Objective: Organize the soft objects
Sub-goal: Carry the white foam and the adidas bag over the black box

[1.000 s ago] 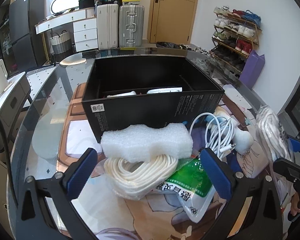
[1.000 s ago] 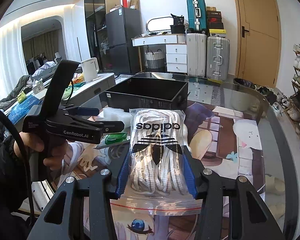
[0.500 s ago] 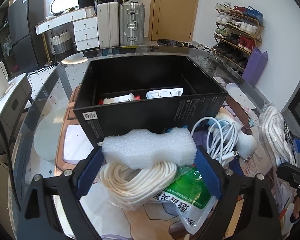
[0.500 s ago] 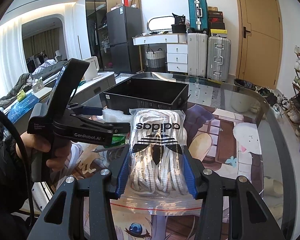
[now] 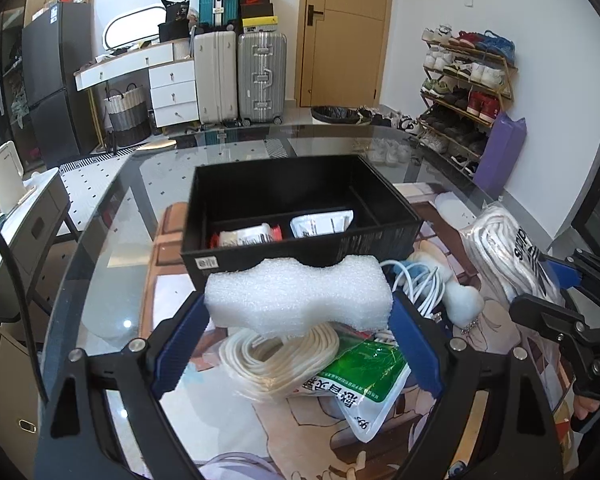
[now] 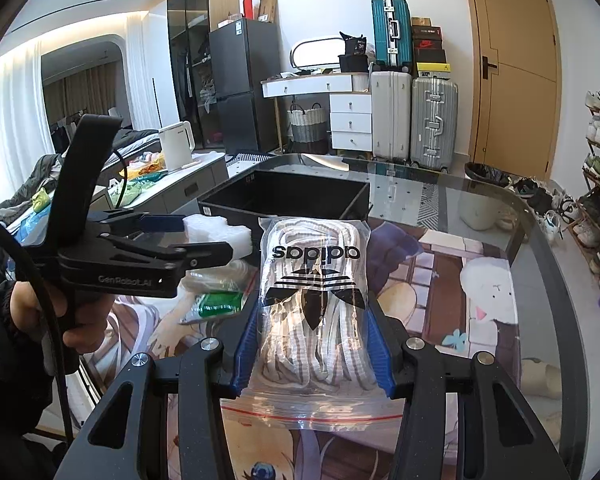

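My left gripper (image 5: pixel 298 334) clamps the white foam block (image 5: pixel 298 298) just before the black divided box (image 5: pixel 300 216); my right gripper (image 6: pixel 312 344) grips a clear "adidas" bag of white laces (image 6: pixel 314 280) beside it.

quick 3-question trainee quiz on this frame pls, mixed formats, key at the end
1. True or false: the left gripper is shut on the white foam block.
2. Multiple choice: what does the right gripper hold? A) a green packet B) a clear zip bag of white laces C) a coil of white cable
3. Fill in: the black box already holds two packets in its ____ row of compartments, as the left wrist view shows it.

Key:
1. True; its blue pads press on both ends, and the block is lifted above the cream cord coil and green packet.
2. B
3. near (front)
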A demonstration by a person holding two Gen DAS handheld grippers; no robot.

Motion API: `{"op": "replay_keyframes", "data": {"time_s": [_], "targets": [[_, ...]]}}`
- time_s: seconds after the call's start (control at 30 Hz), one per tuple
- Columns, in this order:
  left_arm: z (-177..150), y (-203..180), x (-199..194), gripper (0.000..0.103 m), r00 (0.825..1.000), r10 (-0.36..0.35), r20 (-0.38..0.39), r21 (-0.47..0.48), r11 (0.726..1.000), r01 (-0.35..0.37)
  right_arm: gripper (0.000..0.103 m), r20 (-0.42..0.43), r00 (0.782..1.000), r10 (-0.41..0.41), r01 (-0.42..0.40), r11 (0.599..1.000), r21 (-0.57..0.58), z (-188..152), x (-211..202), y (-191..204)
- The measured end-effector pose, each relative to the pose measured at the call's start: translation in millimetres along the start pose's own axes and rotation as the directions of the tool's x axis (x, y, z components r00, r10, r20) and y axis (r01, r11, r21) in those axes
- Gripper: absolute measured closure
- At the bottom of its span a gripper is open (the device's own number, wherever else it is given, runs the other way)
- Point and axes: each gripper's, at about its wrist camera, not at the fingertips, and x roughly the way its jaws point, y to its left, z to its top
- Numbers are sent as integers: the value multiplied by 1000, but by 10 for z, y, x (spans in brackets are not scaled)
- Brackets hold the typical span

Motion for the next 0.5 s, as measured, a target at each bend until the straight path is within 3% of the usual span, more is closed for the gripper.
{"op": "replay_keyframes", "data": {"time_s": [0.5], "targets": [[180, 96, -148, 13, 997, 31, 68, -10, 999, -31, 55, 28, 999, 31, -31, 999, -11, 395, 142, 31]]}}
